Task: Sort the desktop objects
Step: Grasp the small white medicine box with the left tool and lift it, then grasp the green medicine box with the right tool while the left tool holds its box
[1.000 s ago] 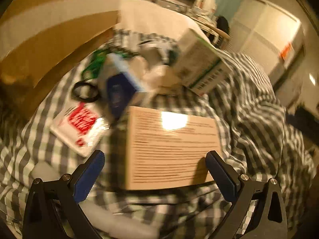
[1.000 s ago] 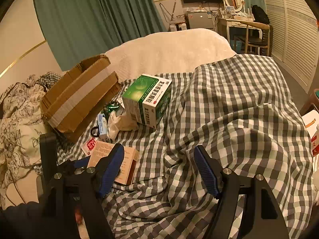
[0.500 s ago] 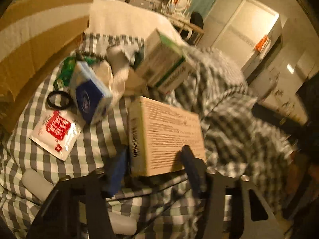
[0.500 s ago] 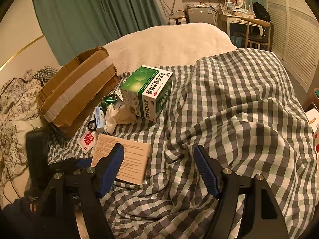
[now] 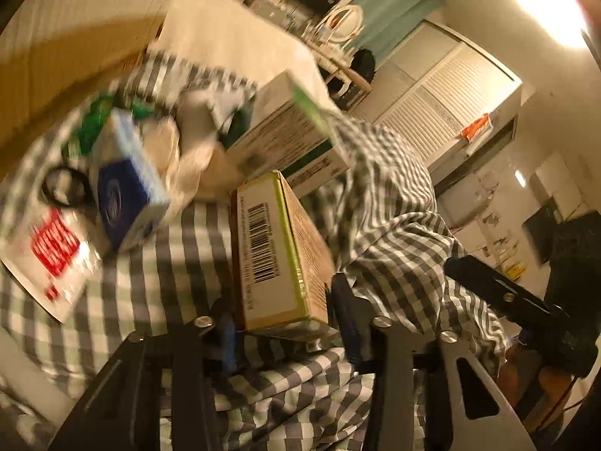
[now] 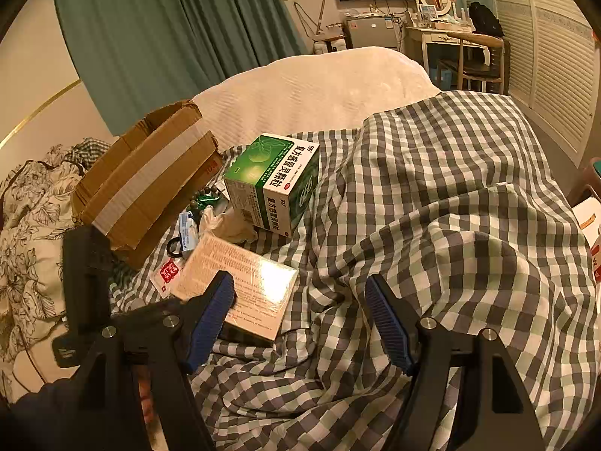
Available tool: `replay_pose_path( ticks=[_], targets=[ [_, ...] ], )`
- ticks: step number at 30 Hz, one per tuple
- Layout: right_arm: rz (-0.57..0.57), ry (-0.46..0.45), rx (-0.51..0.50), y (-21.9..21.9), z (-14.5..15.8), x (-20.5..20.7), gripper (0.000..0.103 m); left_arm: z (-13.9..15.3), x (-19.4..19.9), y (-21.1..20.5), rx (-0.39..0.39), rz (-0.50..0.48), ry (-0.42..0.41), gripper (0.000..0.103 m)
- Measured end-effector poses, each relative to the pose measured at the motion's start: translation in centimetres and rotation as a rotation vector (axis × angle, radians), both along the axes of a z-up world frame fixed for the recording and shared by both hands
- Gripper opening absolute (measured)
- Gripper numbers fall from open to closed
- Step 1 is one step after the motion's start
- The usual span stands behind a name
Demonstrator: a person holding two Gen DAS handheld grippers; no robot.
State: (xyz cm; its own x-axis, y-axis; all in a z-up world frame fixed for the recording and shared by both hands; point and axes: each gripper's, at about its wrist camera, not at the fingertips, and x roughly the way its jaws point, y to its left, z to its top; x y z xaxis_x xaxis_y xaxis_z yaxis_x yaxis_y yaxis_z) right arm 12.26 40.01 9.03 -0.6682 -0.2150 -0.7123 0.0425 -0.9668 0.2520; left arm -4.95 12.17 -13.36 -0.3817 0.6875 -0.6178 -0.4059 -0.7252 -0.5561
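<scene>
My left gripper point(image 5: 285, 323) is shut on a flat tan box point(image 5: 278, 248) with a barcode, tilting it up on its edge above the checked blanket. In the right wrist view the same tan box point(image 6: 244, 282) is lifted at its near end. A green and white medicine box point(image 6: 274, 180) sits beyond it; it also shows in the left wrist view point(image 5: 289, 135). A small blue and white box point(image 5: 127, 184), a red and white sachet point(image 5: 52, 251), a black ring point(image 5: 64, 188) and white tissue point(image 5: 195, 150) lie to the left. My right gripper point(image 6: 300, 319) is open and empty over the blanket.
An open cardboard carton point(image 6: 146, 184) stands at the left on the bed. A cream blanket point(image 6: 311, 90) covers the far bed. Green beads point(image 6: 204, 197) lie by the carton. A floral pillow point(image 6: 26, 225) is at far left. A desk and chair point(image 6: 469, 56) stand behind.
My left gripper closed on the tan box and has tipped it up from flat onto its edge. The right gripper has barely moved.
</scene>
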Motion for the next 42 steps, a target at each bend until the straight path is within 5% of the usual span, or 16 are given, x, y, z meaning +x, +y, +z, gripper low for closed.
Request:
replay_pose_path(
  ticks=[9, 13, 23, 33, 36, 42],
  targets=[
    [0.007, 0.024, 0.005, -1.3, 0.2, -0.3, 0.074, 5.4, 1.8, -3.1, -0.114, 0.156, 0.233, 0.030],
    [0.004, 0.038, -0.034, -2.3, 0.3, -1.3, 0.087, 6.1, 1.4, -4.6, -0.150, 0.241, 0.260, 0.030],
    [-0.059, 0.029, -0.029, -5.8, -0.3, -8.5, 0.090, 6.3, 0.4, -6.8, -0.189, 0.386, 0.301, 0.030],
    [-0.176, -0.068, -0.028, -6.2, -3.8, -14.4, 0.090, 4.4, -1.3, -7.7, -0.173, 0.421, 0.273, 0.030],
    [-0.168, -0.077, -0.016, -5.9, -4.6, -14.6, 0.081, 4.3, -1.2, -7.8, -0.178, 0.422, 0.280, 0.030],
    [-0.108, 0.012, 0.044, -6.2, -2.6, -10.5, 0.080, 5.2, 0.3, -7.5, -0.186, 0.399, 0.331, 0.030]
  ],
)
